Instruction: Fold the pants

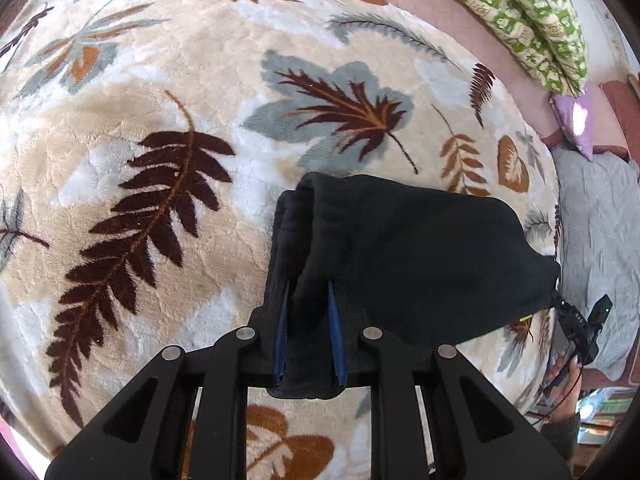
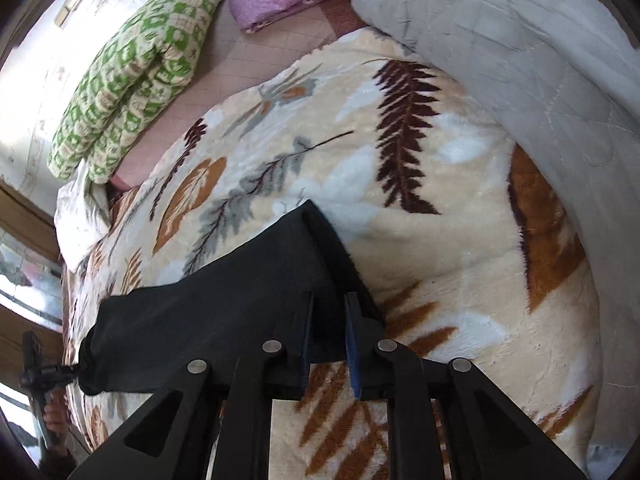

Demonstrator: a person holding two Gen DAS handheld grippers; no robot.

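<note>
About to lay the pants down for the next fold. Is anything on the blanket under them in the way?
Nothing visible: the black pants hang over bare leaf-print blanket; the green pillow lies well off.

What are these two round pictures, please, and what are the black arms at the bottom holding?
No robot is here. A person holds a two-finger tool in each hand, and a wide-angle camera on each tool looks forward along its fingers, so the pictures look round. One picture comes from the left tool, the other from the right tool. Below lies a cream blanket with leaf prints, on a bed. Each tool is shut on an end of the black pants, which hang stretched between them above the blanket. At the edge of each picture you see the other tool. Farther back lie a green quilt and a grey quilt.
</note>
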